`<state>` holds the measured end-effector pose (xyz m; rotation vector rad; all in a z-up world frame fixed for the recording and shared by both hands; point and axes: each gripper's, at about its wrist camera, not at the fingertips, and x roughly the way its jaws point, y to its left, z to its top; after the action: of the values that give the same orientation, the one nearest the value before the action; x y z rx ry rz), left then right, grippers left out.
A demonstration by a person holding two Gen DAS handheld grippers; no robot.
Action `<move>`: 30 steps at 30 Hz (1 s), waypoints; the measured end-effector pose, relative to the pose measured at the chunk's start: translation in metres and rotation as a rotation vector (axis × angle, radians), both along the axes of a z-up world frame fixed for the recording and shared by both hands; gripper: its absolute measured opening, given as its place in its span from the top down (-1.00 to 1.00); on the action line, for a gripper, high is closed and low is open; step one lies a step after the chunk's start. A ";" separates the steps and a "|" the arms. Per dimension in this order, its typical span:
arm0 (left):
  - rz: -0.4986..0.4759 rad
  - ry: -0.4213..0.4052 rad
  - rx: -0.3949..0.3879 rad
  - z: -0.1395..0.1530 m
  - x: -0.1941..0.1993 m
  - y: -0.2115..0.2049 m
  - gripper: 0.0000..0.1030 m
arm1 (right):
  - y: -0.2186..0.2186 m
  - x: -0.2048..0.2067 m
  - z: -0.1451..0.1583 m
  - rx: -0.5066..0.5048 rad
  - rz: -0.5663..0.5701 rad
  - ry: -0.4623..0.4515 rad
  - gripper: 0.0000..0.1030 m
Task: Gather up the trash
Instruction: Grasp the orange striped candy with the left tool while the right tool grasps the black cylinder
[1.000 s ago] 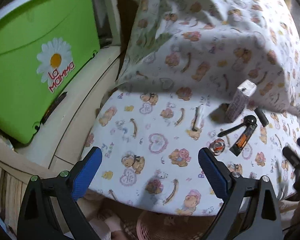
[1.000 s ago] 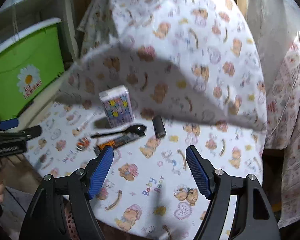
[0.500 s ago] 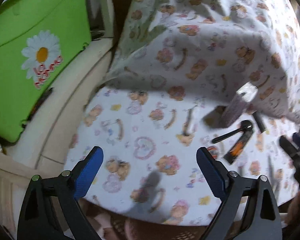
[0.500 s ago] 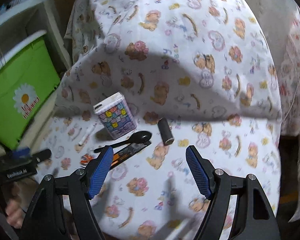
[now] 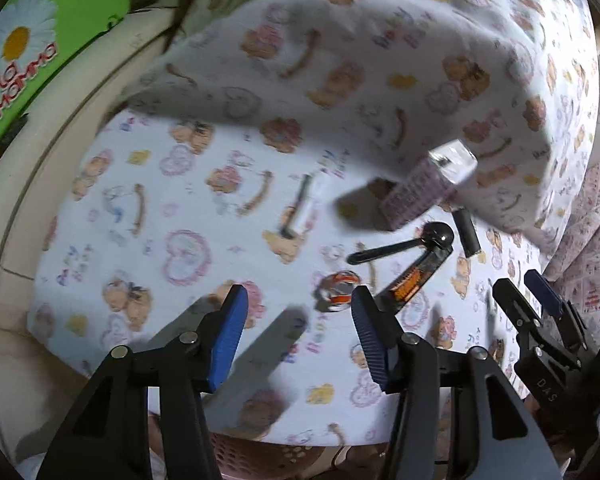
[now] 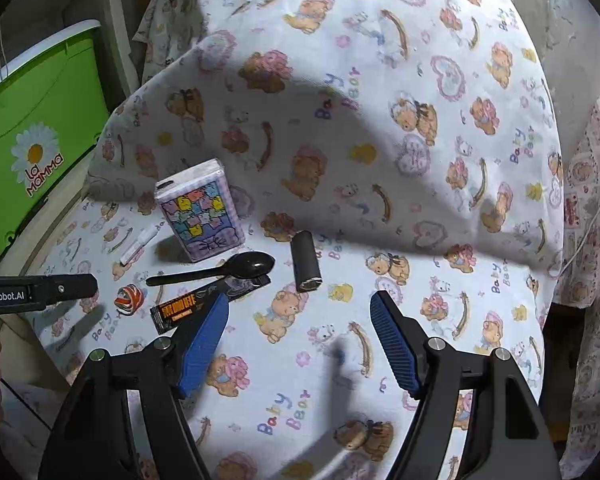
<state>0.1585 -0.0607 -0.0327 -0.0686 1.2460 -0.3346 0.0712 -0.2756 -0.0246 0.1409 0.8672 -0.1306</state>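
Trash lies on a bear-print cloth [image 6: 380, 184]: a black plastic spoon [image 6: 228, 270], a black-and-orange wrapper [image 6: 196, 306], a crumpled red-and-white wrapper [image 6: 127, 299], a dark cylinder [image 6: 306, 261], a thin white stick [image 6: 138, 246] and a tissue pack [image 6: 200, 216]. My left gripper [image 5: 298, 334] hovers over the cloth, jaws closing with nothing between them; the crumpled wrapper [image 5: 338, 290] lies just beyond its right finger. My right gripper [image 6: 300, 344] stands open above bare cloth, near the wrapper and the cylinder. The left gripper [image 6: 40, 292] reaches in from the left in the right wrist view.
A green bin with a daisy sticker [image 6: 36, 128] stands at the left beside a cream-coloured curved frame [image 5: 60, 112]. A pink perforated basket [image 5: 260, 456] shows below the cloth's near edge. Patterned fabric [image 6: 592, 240] hangs at the right.
The left gripper's jaws have narrowed and it has tipped down and moved closer to the trash. The right gripper has edged closer to the spoon and wrapper, still open.
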 end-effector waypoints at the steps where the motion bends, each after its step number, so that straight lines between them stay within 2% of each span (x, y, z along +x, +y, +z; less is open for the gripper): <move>1: -0.005 0.000 0.006 -0.001 0.000 -0.004 0.00 | -0.003 0.000 -0.001 0.007 -0.001 0.005 -0.47; 5: -0.011 0.025 0.007 -0.011 0.002 -0.017 -0.03 | -0.012 -0.006 0.000 0.014 -0.022 0.013 -0.47; 8: -0.033 0.015 0.014 -0.014 0.002 -0.025 0.08 | -0.021 -0.009 0.001 0.048 -0.035 0.012 -0.47; 11: -0.060 0.005 0.024 -0.015 0.000 -0.033 0.37 | -0.028 -0.011 0.000 0.080 -0.039 0.022 -0.42; 13: -0.065 0.003 0.023 -0.015 -0.001 -0.035 0.70 | -0.031 -0.012 -0.002 0.098 -0.035 0.030 -0.35; 15: -0.063 -0.008 0.038 -0.014 -0.002 -0.035 0.93 | -0.033 -0.012 -0.003 0.123 -0.027 0.038 -0.30; 18: -0.068 -0.050 0.040 -0.009 -0.006 -0.033 0.96 | -0.032 -0.013 -0.006 0.146 0.000 0.056 -0.15; 22: -0.066 -0.130 0.077 0.006 -0.013 -0.021 0.96 | -0.020 -0.008 -0.008 0.149 0.074 0.064 -0.07; 24: -0.058 -0.170 0.095 0.013 -0.016 -0.013 0.96 | -0.018 -0.002 -0.011 0.183 0.099 0.080 0.09; 26: -0.046 -0.212 0.119 0.020 -0.018 -0.008 0.96 | -0.016 0.006 -0.012 0.133 0.092 0.080 0.22; 28: -0.031 -0.243 0.145 0.025 -0.019 -0.004 0.96 | -0.018 0.013 -0.010 0.100 0.087 0.071 0.25; 30: -0.019 -0.257 0.151 0.028 -0.018 0.001 0.96 | -0.022 0.021 -0.011 0.114 0.081 0.065 0.30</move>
<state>0.1402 -0.0597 -0.0051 0.1129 1.0139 -0.2563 0.0921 -0.2976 -0.0359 0.2086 0.9446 -0.0104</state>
